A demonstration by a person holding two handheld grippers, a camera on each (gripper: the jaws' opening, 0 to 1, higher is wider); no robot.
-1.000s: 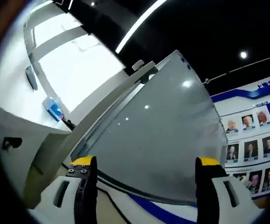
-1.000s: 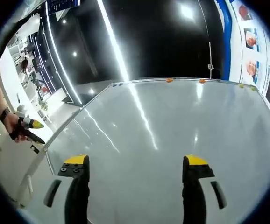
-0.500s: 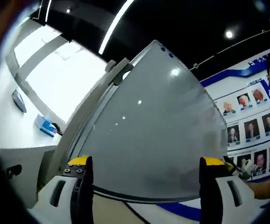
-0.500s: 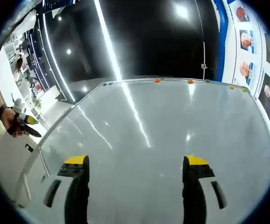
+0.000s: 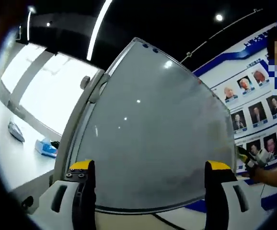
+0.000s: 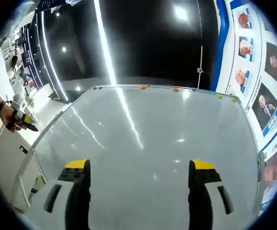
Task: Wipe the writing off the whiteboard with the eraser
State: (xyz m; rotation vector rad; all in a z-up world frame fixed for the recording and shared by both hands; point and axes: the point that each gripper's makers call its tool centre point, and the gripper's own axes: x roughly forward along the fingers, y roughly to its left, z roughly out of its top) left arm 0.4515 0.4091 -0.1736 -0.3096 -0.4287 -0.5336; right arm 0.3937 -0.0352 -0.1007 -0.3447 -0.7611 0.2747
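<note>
Whiteboard (image 6: 148,143) ahead of right tool (image 6: 141,175), jaws apart, empty.

The whiteboard (image 6: 153,143) has a smooth, glossy grey face that mirrors the ceiling lights as bright streaks, edged by a pale metal-looking frame (image 5: 88,103). At six o'clock, each gripper's jaws look like matt black plastic capped with yellow. The ceiling (image 6: 148,43) is glossy black.

Whiteboard (image 6: 153,153) ahead, between spread jaws of right gripper (image 6: 136,168). Magnets (image 6: 175,89) along far edge. Portraits (image 6: 265,72) on wall at right. Left gripper (image 6: 22,122) in hand (image 6: 10,120) beyond board's left edge.
</note>
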